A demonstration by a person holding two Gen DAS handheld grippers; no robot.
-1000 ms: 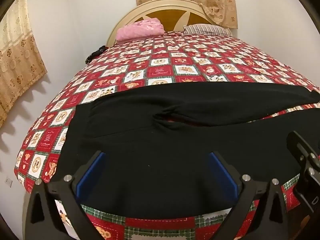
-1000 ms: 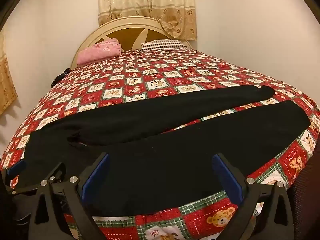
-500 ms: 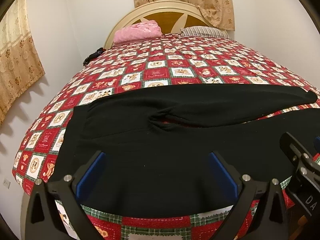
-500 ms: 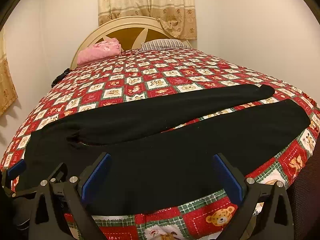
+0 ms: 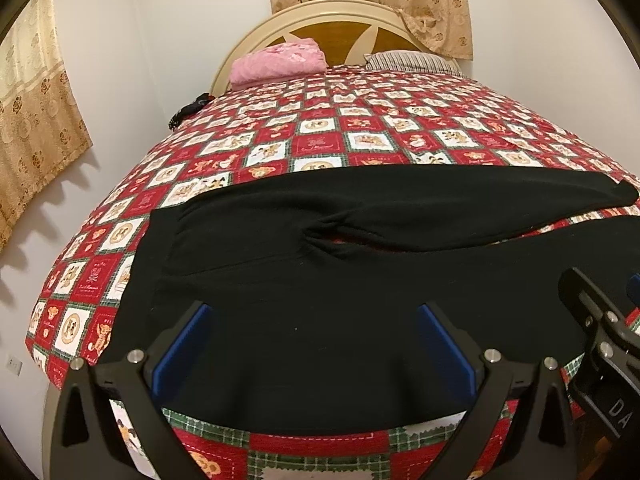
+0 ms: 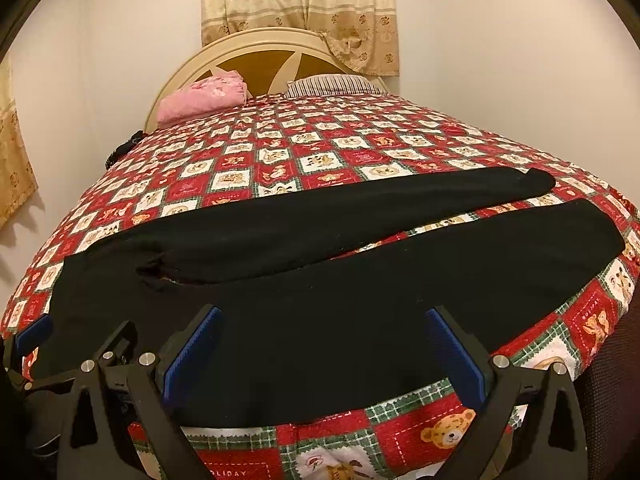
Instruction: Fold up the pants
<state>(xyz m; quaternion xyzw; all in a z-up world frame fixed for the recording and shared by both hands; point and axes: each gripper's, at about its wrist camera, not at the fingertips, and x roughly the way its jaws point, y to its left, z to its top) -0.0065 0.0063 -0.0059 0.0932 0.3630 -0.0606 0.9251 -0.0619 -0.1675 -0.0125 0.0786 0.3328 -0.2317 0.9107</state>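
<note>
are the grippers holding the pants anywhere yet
No. The left gripper and right gripper are both open above the black pants, gripping nothing.

Black pants (image 5: 320,304) flat on bed (image 5: 320,144)

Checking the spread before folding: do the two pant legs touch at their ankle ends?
Apart. The right wrist view shows red quilt between the far leg and near leg.

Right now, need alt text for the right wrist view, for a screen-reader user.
Black pants lie spread flat across a red patchwork bedspread, waist at left, the two legs running right and splitting apart. The open right gripper hovers over the near leg, holding nothing, with the left gripper at the left edge. A pink folded blanket and a striped pillow sit by the headboard.
</note>
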